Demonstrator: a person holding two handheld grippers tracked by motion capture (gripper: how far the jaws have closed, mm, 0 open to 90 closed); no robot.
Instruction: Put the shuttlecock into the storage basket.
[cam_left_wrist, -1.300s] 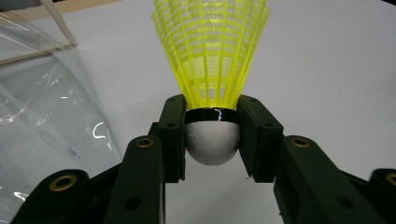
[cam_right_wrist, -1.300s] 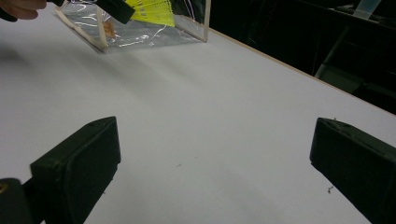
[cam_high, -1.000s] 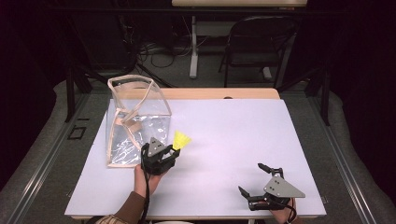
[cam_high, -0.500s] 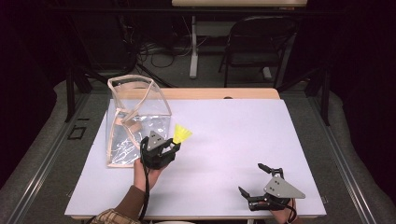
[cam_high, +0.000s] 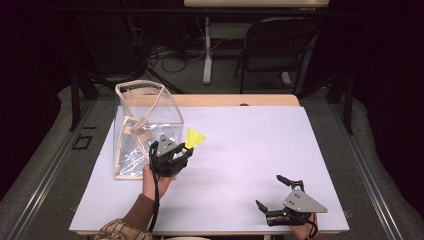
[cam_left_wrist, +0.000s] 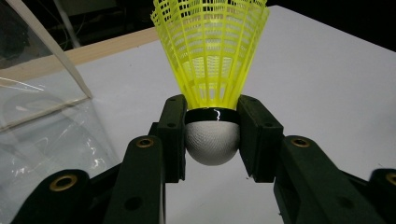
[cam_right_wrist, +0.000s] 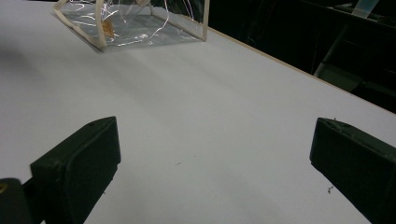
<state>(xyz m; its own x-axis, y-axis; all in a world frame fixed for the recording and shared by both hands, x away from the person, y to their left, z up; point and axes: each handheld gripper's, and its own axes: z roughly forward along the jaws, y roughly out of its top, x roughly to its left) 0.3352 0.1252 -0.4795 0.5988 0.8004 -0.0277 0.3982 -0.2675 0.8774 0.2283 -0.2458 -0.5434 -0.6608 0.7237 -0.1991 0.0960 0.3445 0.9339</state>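
The left gripper (cam_high: 186, 151) is raised mid-left, jaws clamped — the right gripper (cam_high: 272, 192) sits low at near right, jaws spread wide.

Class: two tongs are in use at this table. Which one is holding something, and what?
The left tongs, beside the clear bag: they clamp a yellow shuttlecock by its white cork. The right tongs gape open, holding nothing.

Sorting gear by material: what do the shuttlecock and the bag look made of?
Shuttlecock: skirt looks like yellow moulded plastic, a lattice mesh; the white head is finely textured, perhaps foam or synthetic cork. Bag: clear glossy film, probably vinyl, showing creases and glare, with tan edging.
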